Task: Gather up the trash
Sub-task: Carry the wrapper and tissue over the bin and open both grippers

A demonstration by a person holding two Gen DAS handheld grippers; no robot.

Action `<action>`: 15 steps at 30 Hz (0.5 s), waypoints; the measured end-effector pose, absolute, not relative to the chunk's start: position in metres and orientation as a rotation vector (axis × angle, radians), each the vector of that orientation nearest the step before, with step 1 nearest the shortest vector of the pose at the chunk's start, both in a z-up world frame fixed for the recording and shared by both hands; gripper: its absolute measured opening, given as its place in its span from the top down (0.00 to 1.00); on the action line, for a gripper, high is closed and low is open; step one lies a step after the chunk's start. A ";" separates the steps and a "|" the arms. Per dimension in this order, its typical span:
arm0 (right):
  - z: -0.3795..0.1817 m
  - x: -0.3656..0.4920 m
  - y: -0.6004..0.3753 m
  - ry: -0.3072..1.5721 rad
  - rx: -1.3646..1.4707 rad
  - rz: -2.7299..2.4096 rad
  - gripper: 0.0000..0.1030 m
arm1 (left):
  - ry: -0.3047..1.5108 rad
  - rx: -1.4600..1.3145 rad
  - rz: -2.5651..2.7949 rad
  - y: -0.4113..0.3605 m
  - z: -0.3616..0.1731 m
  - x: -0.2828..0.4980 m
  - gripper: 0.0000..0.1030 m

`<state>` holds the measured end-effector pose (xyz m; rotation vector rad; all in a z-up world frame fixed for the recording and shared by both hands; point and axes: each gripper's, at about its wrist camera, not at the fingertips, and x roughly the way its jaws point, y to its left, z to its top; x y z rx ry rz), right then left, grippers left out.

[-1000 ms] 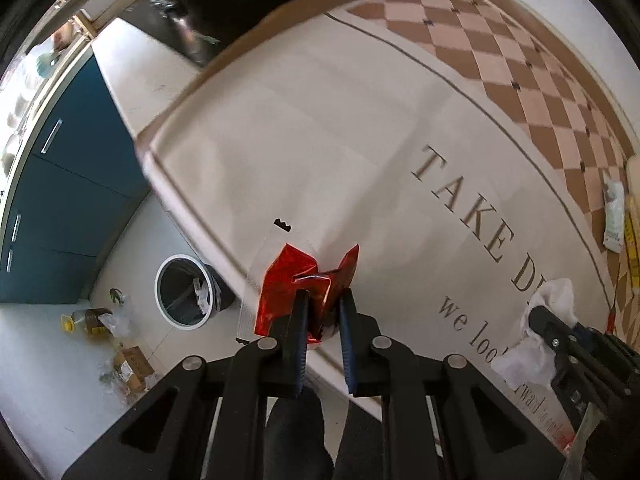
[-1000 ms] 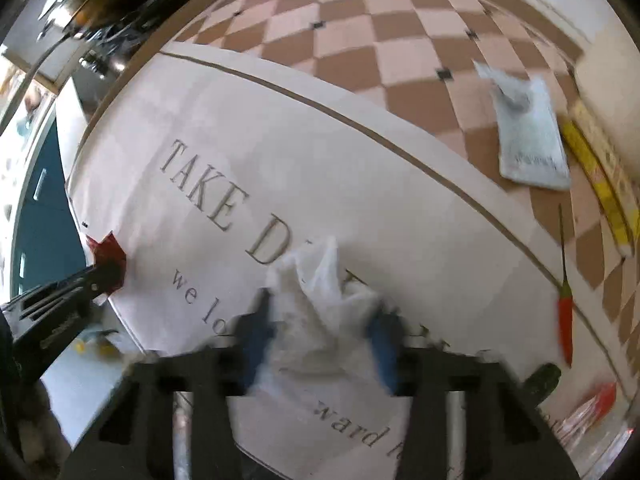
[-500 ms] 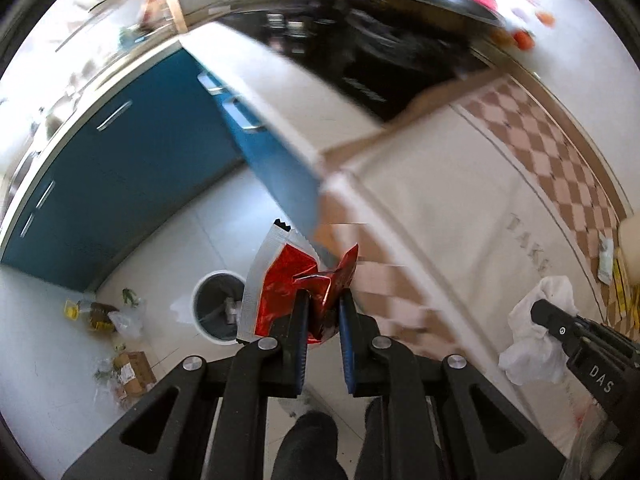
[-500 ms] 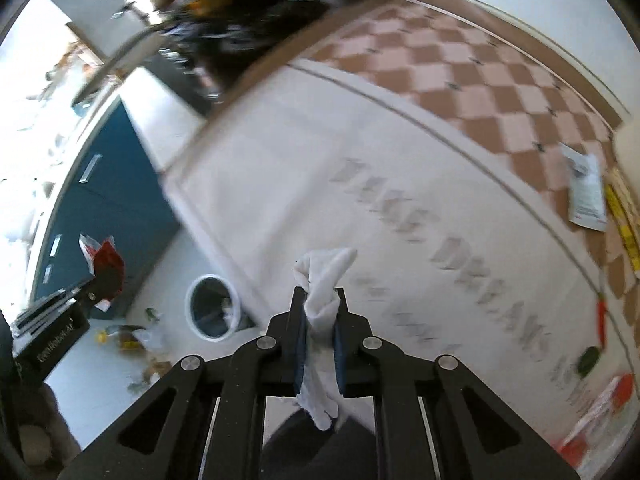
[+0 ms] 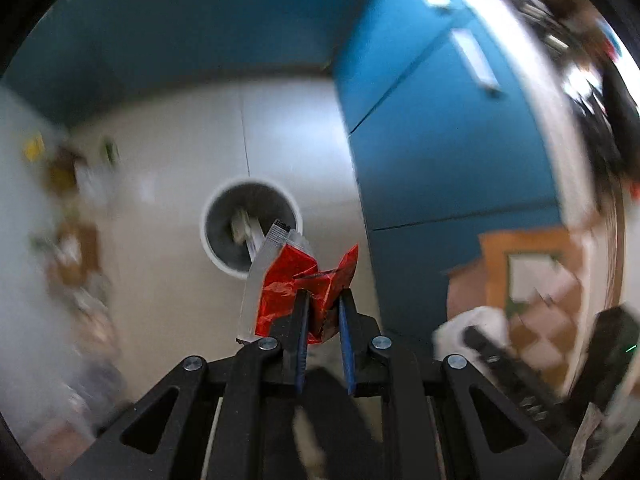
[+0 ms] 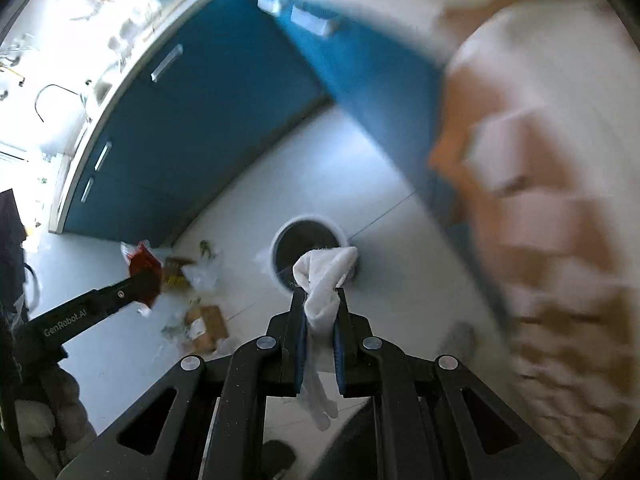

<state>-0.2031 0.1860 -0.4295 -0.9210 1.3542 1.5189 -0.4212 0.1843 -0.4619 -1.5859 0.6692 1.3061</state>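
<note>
Room: pale tiled floor (image 6: pixel 132 364) bordered by blue cabinets (image 6: pixel 192 152), seen steeply from above; both views are motion-blurred.
Left jaws: left gripper (image 5: pixel 323 300) is clamped on a crumpled red foil wrapper (image 5: pixel 288 284), which sticks up past the fingertips, silver inside showing at its 10 o'clock edge.
Right jaws: right gripper (image 6: pixel 319 294) is closed on a white tissue (image 6: pixel 324 276); one end bunches above the fingertips, a tail hangs below between the fingers.
Bin: round white-rimmed trash bin (image 6: pixel 308 222) stands open on the floor, directly beyond the tissue at 12 o'clock; in the left view it lies at 10 o'clock from the wrapper.
Writing: "GenRobot.AI" is read on the left gripper's finger in the right view.
Edges: cabinet fronts pass close at 2 o'clock of the bin; a blurred checked tablecloth (image 6: pixel 560 240) fills 3 o'clock.
Open room: bare tiles lie around the bin; scattered litter (image 6: pixel 200 320) sits at its 8 o'clock.
</note>
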 end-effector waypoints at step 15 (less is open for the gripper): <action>-0.809 -0.351 0.276 1.528 -1.139 1.539 0.85 | 0.580 -1.915 1.222 0.229 -0.779 -0.534 0.87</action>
